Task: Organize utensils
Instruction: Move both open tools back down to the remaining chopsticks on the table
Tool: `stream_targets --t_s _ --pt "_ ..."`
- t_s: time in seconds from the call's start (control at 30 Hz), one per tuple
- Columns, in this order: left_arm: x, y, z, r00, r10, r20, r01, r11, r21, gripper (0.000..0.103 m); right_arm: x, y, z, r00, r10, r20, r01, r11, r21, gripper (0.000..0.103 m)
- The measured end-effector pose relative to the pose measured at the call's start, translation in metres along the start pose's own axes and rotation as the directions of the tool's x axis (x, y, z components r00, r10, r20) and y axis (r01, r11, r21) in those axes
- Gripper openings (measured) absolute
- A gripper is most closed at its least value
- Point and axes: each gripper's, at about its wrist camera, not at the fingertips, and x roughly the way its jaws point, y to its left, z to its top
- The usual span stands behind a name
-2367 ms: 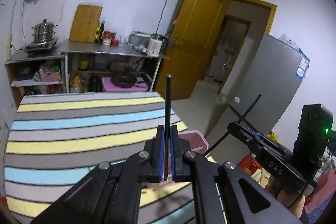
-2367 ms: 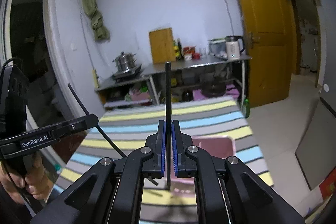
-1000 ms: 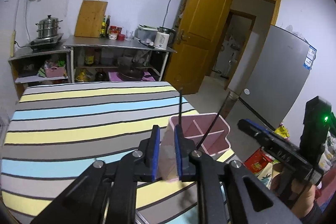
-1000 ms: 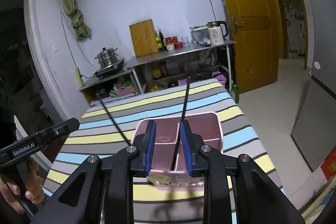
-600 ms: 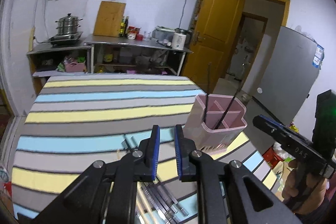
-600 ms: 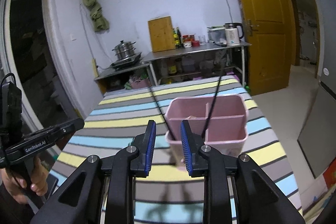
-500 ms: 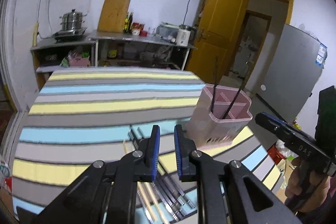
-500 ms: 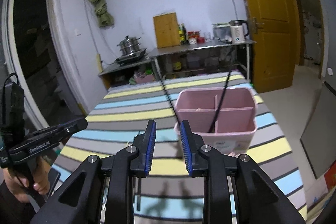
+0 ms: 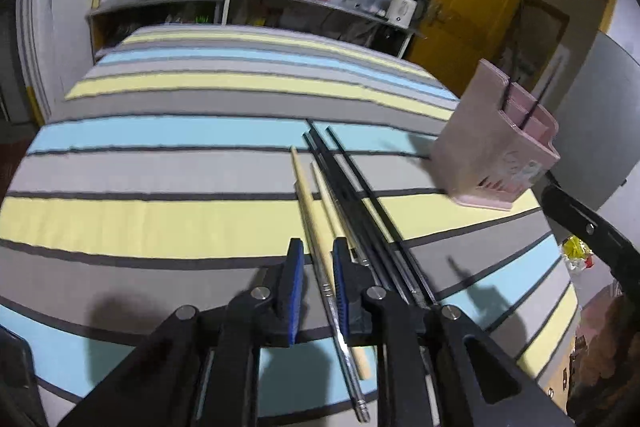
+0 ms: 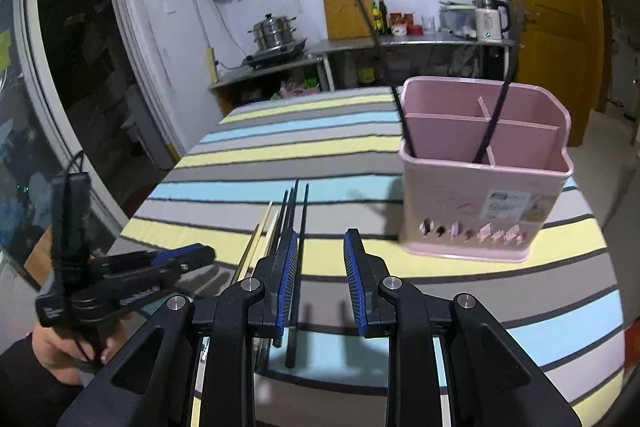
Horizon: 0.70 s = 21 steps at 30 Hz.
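Both grippers have dropped from the pink holder (image 10: 484, 195), each leaving a black chopstick standing inside. Left gripper (image 9: 317, 267) now straddles a wooden chopstick (image 9: 310, 203), jaws opening, gripping nothing. Right gripper (image 10: 322, 267) stands wide, empty, above the black chopsticks (image 10: 294, 211). Loose sticks lie mid-table on the striped cloth (image 9: 160, 147); holder sits near its right edge. Kitchen shelf (image 10: 360, 47) behind.

one pink holder (image 10: 486, 205), two black chopsticks (image 10: 493, 121) inside, perhaps six chopsticks (image 9: 344, 195) loose
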Motion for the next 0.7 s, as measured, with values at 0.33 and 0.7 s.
stream_targets --t_s 0.33,0.7 --pt "0.035 -0.001 0.023 0.999 0.035 -0.005 -0.035 0.999 0.032 0.019 0.045 0.004 -0.015 0.996 0.02 -0.09 -0.021 1.0 -0.015 0.025" --pt "0.069 -0.002 0.045 0.997 0.079 -0.026 -0.076 0.994 0.083 0.014 0.07 0.001 -0.021 0.991 0.017 -0.133 -0.019 1.0 -0.014 0.025"
